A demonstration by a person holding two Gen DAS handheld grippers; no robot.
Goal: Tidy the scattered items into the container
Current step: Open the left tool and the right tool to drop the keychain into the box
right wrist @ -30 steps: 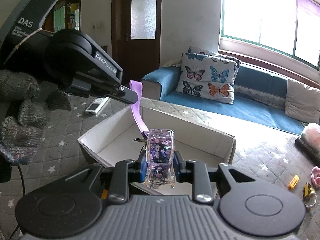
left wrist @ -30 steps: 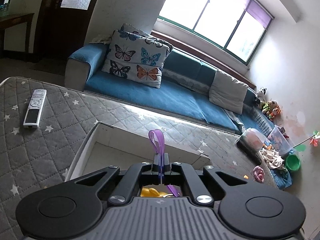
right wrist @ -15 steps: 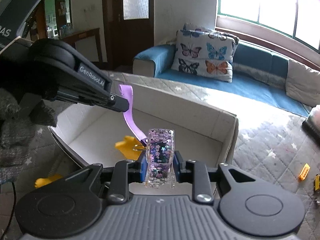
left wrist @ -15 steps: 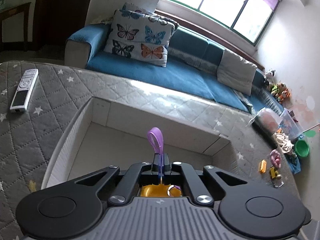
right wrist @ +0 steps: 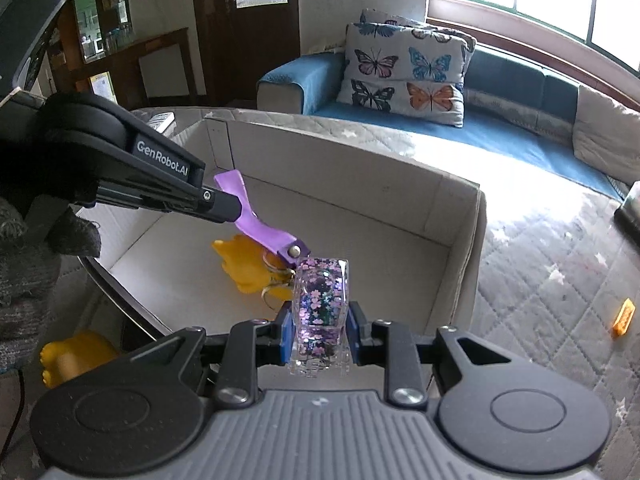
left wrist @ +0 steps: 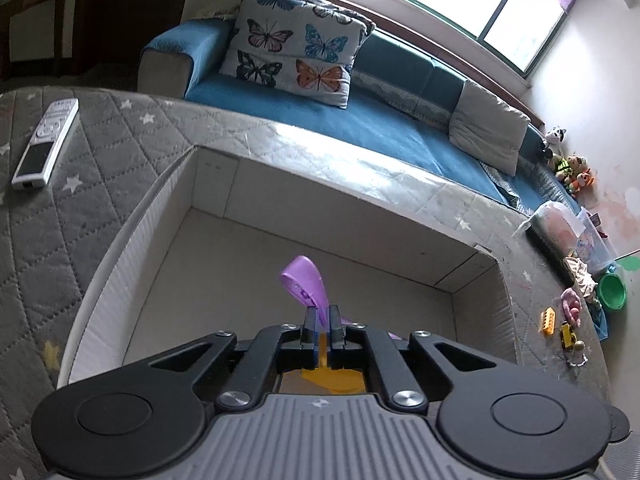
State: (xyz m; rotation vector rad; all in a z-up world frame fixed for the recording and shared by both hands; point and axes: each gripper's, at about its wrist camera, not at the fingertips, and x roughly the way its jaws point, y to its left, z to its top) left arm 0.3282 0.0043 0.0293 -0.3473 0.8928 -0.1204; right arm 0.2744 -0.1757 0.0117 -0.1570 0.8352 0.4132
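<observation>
**A:** What fills the room?

**B:** A blue sofa under a wide window, with a butterfly cushion at one end. In front, a grey quilted surface with stars carries an open white cardboard box, the container. A remote control lies well apart from it.

**A:** And the grippers?

**B:** Both hang over the box. The left gripper has a purple strap between its jaws, which are starting to part. The right gripper is clamped on a clear glitter-filled block above the box floor; strap and block are joined by a ring.

**A:** Anything already inside?

**B:** A yellow toy on the box floor, partly behind the strap. A second yellow toy lies outside the near wall.

**A:** What stays unclear?

**B:** Small toys at the surface's far edge are too tiny to identify. A gloved hand is cut off at the frame's edge.
</observation>
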